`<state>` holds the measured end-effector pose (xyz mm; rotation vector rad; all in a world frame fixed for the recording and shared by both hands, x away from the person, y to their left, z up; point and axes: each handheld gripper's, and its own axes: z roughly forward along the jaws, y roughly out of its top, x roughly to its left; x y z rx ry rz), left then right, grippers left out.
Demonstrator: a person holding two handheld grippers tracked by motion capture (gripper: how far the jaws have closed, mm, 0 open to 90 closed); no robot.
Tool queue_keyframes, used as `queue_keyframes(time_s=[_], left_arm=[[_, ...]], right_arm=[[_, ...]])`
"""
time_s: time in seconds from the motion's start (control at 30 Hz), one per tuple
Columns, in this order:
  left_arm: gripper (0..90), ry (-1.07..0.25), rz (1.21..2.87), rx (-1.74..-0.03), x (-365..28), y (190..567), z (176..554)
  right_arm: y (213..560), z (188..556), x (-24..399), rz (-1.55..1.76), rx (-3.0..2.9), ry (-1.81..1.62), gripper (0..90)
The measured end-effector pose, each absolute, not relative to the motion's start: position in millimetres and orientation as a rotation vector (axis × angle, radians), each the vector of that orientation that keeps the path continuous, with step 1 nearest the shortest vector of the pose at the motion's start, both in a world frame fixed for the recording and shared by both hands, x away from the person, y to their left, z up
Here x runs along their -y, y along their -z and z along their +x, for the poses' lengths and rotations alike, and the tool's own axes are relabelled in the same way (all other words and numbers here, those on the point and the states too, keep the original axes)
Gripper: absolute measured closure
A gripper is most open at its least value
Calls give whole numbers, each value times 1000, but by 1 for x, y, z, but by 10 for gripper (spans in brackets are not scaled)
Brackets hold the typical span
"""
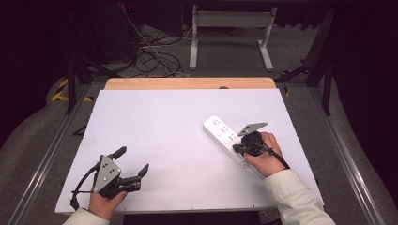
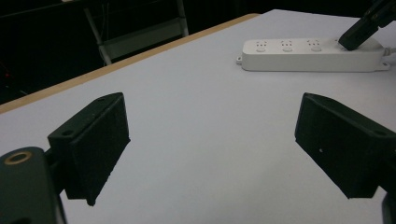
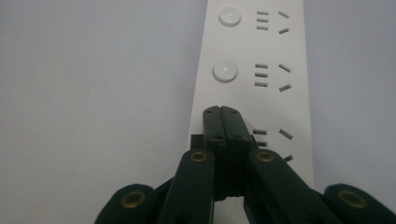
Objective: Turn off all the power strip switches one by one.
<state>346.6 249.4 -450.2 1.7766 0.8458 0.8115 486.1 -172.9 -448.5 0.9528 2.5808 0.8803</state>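
The right hand (image 1: pixel 264 157) reaches in from five o'clock, wrist low, its right claw (image 3: pixel 221 112) clenched with both black jaws pressed flat together and nothing between them, the tips resting on the white plastic three-outlet power strip (image 1: pixel 225 137). They sit where the nearest round button would be (two more buttons show beyond). The strip lies slantwise at about three o'clock on the white table (image 1: pixel 164 122), bearing no readable writing. The left hand (image 1: pixel 105 202) rests at seven o'clock, its left claw (image 1: pixel 132 161) released, jaws wide apart over bare tabletop, well apart from the strip.
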Motion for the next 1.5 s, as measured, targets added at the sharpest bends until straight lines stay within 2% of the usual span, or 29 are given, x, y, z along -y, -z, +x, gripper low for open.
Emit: queue_keyframes(time_s=[0.27,0.73,1.1,1.5], left_arm=[[106,-811,1773,-849,-250,450,348],[106,-811,1773,-850,-250,450,348],[106,-811,1773,-850,-251,450,347],[106,-811,1772,-846,-250,450,347]], right_arm=[[437,485,185,1000,-2503,-1158,900],[422,492,174,933,-2466,-1215,900],[439,512,159,961,-2494,-1159,900],[449,516,159,994,-2514,-1109,900]])
